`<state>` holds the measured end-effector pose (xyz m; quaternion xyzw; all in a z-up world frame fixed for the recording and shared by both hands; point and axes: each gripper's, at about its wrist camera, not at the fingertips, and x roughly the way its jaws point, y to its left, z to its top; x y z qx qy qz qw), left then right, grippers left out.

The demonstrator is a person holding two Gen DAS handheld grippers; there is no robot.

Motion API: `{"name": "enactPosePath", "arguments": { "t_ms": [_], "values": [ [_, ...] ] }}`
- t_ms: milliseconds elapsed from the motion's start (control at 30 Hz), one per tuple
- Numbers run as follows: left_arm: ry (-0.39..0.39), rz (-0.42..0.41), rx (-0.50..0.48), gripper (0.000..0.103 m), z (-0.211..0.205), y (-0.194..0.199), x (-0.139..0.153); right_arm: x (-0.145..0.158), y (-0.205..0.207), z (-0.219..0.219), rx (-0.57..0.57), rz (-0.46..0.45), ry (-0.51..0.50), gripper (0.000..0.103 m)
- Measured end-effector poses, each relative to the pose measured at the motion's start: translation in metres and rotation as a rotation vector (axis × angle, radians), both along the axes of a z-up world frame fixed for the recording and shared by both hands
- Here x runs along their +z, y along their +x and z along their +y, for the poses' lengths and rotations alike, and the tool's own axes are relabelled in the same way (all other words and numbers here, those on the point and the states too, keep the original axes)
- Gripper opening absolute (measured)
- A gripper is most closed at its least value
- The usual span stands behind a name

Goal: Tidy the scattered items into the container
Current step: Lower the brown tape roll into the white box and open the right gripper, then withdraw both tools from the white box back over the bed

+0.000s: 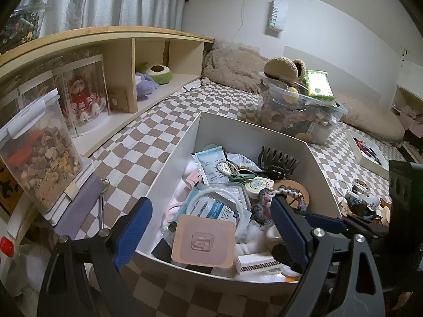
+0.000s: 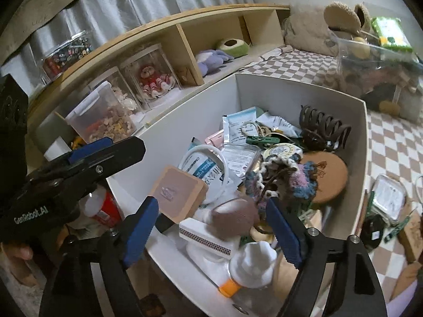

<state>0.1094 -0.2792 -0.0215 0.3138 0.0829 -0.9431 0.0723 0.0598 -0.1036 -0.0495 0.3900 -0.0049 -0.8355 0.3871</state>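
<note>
Hovering over the white box (image 2: 304, 95) on the checked bed (image 1: 148, 132), both tools are held apart and empty: left tool (image 1: 211, 235), right tool (image 2: 214, 227). Contents logged: pink pad (image 2: 177, 192), matchbox (image 2: 206, 237), brown puff (image 2: 235, 216) between the right fingers, crochet piece (image 2: 290, 179), cork disc (image 2: 327, 179) at 3 o'clock, claw clip (image 2: 325, 129) at 1 o'clock. Strays (image 2: 388, 200) are noted outside the box wall, at 3 o'clock. Risk judged: the heaped pile may be snagged on withdrawal, tipping loose items over the low near rim.
</note>
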Motion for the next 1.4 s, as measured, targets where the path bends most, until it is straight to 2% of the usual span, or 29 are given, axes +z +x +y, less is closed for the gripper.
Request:
{"name": "enactPosePath", "arguments": {
  "t_ms": [467, 533, 600, 767, 800, 833, 1400],
  "values": [
    [0.019, 0.009, -0.013, 0.092, 0.015, 0.004, 0.005, 0.005, 0.002, 0.033, -0.063, 0.031, 0.017, 0.086],
    [0.018, 0.011, -0.014, 0.092, 0.017, 0.004, 0.008, 0.005, 0.004, 0.034, -0.060, 0.033, 0.021, 0.089],
    [0.013, 0.013, -0.016, 0.092, 0.019, 0.005, 0.010, 0.006, 0.004, 0.036, -0.066, 0.037, 0.019, 0.098],
    [0.004, 0.017, -0.018, 0.093, 0.024, 0.006, 0.014, 0.010, 0.004, 0.045, -0.089, 0.047, 0.009, 0.098],
    [0.003, 0.017, -0.017, 0.096, 0.025, 0.007, 0.014, 0.010, 0.005, 0.047, -0.095, 0.051, 0.007, 0.103],
    [0.001, 0.019, -0.014, 0.103, 0.025, 0.007, 0.015, 0.011, 0.005, 0.048, -0.098, 0.053, 0.005, 0.103],
    [-0.007, 0.003, -0.006, 0.103, 0.046, 0.016, 0.023, 0.030, 0.007, 0.075, -0.144, 0.089, 0.022, 0.103]
  ]
}}
